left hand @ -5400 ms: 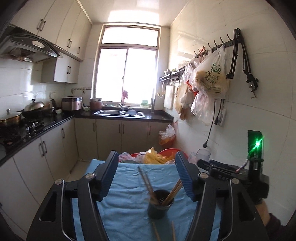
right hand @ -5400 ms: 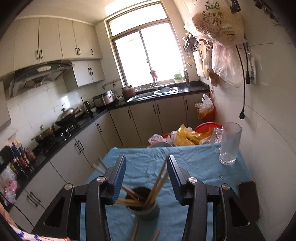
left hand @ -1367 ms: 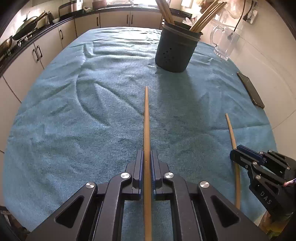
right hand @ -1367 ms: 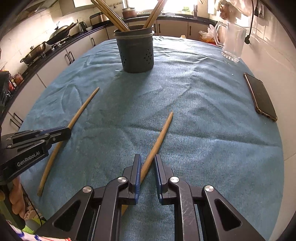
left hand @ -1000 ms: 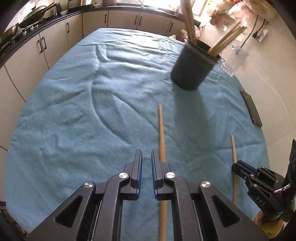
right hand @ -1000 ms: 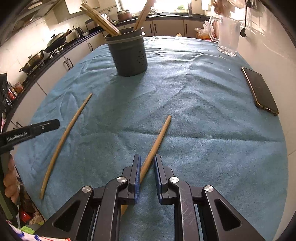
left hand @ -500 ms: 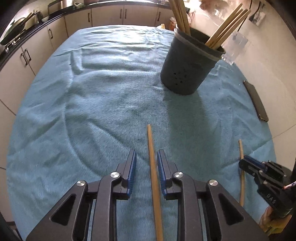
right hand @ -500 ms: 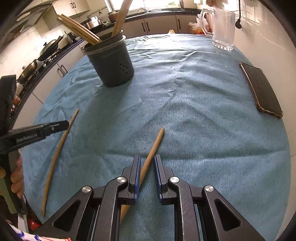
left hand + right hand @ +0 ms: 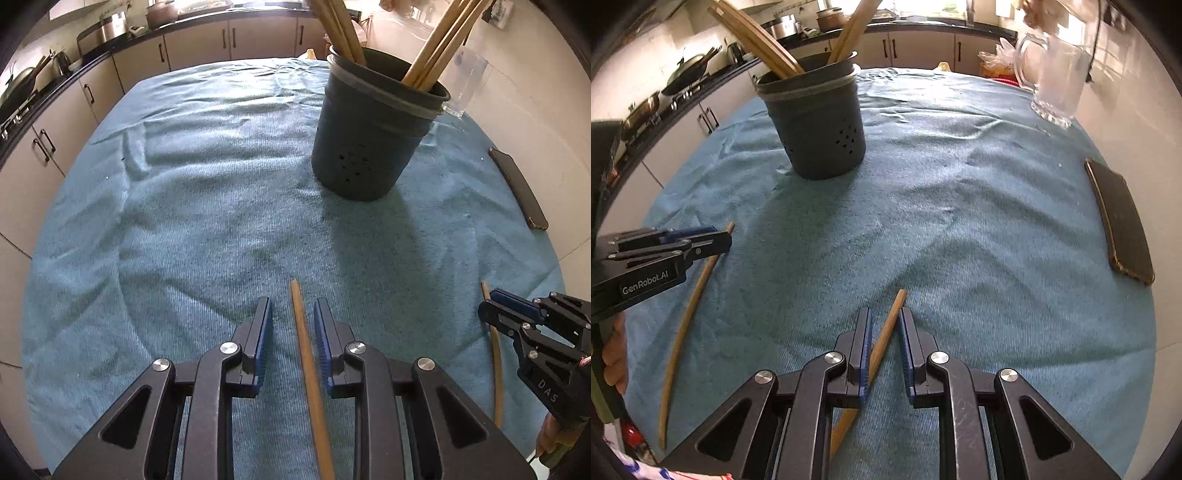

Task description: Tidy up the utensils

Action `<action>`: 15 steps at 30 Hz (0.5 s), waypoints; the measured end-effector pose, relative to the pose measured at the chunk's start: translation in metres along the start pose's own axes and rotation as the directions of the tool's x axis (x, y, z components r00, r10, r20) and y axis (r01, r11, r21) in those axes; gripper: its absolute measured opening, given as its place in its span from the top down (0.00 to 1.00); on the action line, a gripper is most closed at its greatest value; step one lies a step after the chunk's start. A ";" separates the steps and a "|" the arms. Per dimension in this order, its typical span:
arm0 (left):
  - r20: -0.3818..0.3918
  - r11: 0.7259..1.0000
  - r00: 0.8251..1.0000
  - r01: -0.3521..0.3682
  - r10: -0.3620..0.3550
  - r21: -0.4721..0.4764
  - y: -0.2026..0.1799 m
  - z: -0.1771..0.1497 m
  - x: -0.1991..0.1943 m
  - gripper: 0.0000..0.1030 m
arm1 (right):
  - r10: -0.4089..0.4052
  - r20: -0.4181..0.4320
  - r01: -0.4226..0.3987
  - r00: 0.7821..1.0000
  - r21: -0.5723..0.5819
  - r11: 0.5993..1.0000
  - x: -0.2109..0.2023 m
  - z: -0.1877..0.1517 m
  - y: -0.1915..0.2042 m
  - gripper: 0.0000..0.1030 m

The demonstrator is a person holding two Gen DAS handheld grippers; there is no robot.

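Observation:
Two loose wooden chopsticks lie on the blue cloth [image 9: 184, 221]. One chopstick [image 9: 308, 354] runs between the blue pads of my left gripper [image 9: 292, 301], with a gap on each side; the jaws stand open. The other chopstick [image 9: 882, 339] slants between the narrowly parted pads of my right gripper [image 9: 885, 312] and passes under its left finger; no pad visibly presses it. Both sticks poke out just past the fingertips. A dark grey perforated holder [image 9: 369, 147] with several chopsticks stands ahead. The right wrist view shows the left gripper [image 9: 716, 236] over its stick [image 9: 690, 306].
A black phone [image 9: 1123, 221] lies near the cloth's right edge. A glass mug [image 9: 1056, 85] stands at the far right, by the tiled wall. Kitchen cabinets [image 9: 147, 55] and a counter with pots run behind and to the left. A hand [image 9: 613, 358] holds the left gripper.
Both grippers slid forward along their chopsticks toward the holder. The left jaws, shut beside the stick a second ago, parted and now straddle it.

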State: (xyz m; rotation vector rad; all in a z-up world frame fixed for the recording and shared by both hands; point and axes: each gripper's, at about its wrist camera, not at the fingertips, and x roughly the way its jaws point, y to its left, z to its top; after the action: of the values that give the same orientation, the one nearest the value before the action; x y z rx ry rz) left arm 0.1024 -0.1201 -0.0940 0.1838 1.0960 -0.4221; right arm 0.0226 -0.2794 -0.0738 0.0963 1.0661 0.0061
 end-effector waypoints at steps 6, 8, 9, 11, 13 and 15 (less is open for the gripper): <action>0.034 0.999 0.999 0.024 -0.023 -0.044 0.007 0.000 0.001 0.95 | 0.016 0.018 -0.015 1.000 -0.022 1.000 0.002 0.002 0.010 0.90; 0.037 0.995 0.998 0.057 -0.054 -0.080 0.012 -0.001 0.000 0.95 | 0.059 0.028 -0.060 0.998 0.014 0.998 0.001 0.002 0.007 0.91; 0.046 0.993 0.997 0.070 -0.066 -0.093 0.014 -0.002 -0.004 0.95 | 0.067 0.040 -0.068 0.997 0.030 0.997 0.000 0.003 0.006 0.92; 0.071 0.993 0.995 0.072 -0.065 -0.095 0.014 -0.005 -0.013 0.95 | 0.079 0.063 -0.082 0.995 0.040 0.996 -0.005 0.002 0.007 0.93; 0.105 0.992 0.992 0.078 -0.067 -0.098 0.016 -0.007 -0.027 0.95 | 0.100 0.095 -0.105 0.990 0.053 0.993 -0.013 0.001 0.006 0.93; 0.144 0.990 0.987 0.089 -0.073 -0.106 0.017 -0.009 -0.043 0.95 | 0.104 0.132 -0.112 0.986 0.061 0.992 -0.023 0.001 0.006 0.93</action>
State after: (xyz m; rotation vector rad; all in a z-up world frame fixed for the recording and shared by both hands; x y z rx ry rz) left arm 0.0854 -0.0913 -0.0605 0.0102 0.9884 -0.4387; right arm 0.0130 -0.2744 -0.0527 0.2139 0.9313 0.0606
